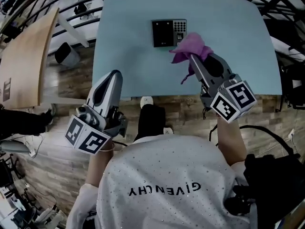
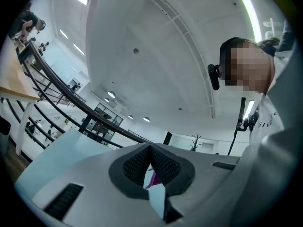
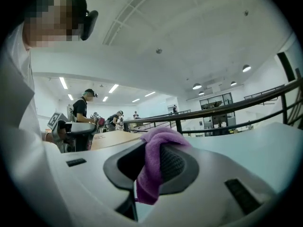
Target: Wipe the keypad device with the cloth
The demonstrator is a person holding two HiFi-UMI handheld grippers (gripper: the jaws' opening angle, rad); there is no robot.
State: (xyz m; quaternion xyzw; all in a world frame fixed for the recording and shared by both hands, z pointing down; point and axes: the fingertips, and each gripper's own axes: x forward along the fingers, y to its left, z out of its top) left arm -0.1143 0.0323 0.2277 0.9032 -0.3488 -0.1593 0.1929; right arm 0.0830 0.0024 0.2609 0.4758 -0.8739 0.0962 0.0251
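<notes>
Lying flat mid-tabletop (image 1: 133, 66), the keypad device (image 1: 168, 32) has the purple cloth (image 1: 193, 49) just beside its right edge, clenched in the right tool (image 1: 195, 61). Suggest dropping the wad onto the face and stroking lightly so the unit doesn't slide. Left tool (image 1: 114, 76) is closed, empty, well apart; it could brace the unit.

Surroundings, indoor hall
Light blue table (image 1: 228, 42) on wood plank floor (image 1: 71, 80), tan wooden desk (image 1: 26, 61) to its left, black railing (image 3: 227, 109) behind, strip ceiling lights (image 2: 248, 13), people (image 3: 84, 109) standing at far desks
</notes>
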